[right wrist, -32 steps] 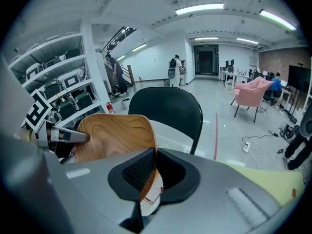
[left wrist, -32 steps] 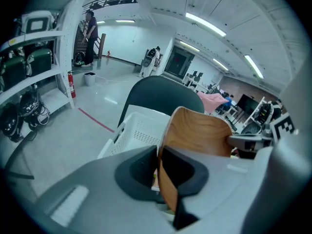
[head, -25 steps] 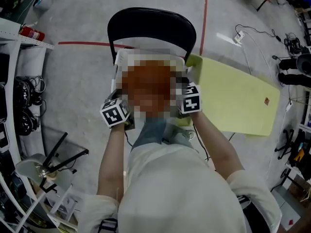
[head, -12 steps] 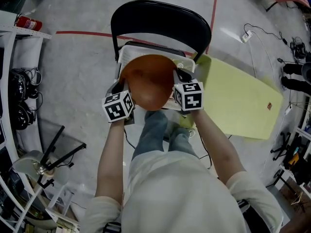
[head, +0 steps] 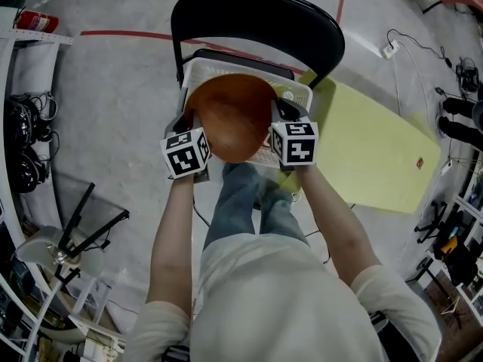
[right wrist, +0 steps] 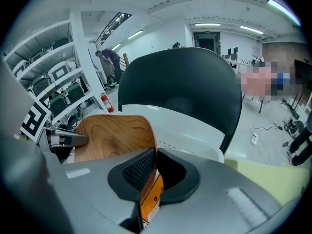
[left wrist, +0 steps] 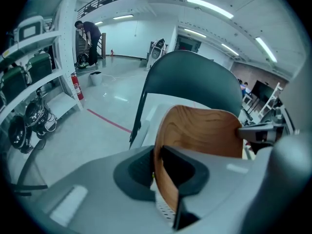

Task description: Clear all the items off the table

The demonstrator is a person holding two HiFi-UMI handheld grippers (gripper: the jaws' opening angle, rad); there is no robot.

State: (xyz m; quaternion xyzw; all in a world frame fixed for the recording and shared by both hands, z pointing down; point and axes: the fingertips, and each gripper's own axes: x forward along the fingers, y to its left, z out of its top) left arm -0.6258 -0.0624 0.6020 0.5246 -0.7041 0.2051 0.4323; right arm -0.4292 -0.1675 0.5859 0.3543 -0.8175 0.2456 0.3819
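Note:
A round wooden bowl (head: 230,115) hangs tilted over a white perforated basket (head: 296,90) that sits on the seat of a black chair (head: 256,13). My left gripper (head: 187,124) is shut on the bowl's left rim, and my right gripper (head: 281,113) is shut on its right rim. In the left gripper view the bowl's wall (left wrist: 204,130) runs edge-on between the left gripper's (left wrist: 158,167) pads. The right gripper view shows the rim of the bowl (right wrist: 112,135) pinched in the right gripper (right wrist: 152,172), with an orange label (right wrist: 152,199) below the pads.
A yellow-green table top (head: 370,149) lies right of the chair, bare where it shows. Metal shelving with gear (head: 23,149) lines the left side. A red line (head: 128,34) and cables (head: 400,40) mark the grey floor. The person's legs (head: 249,194) are below the bowl.
Both grippers have sunk with the bowl, which now sits lower and closer over the white basket. Both grips are unchanged.

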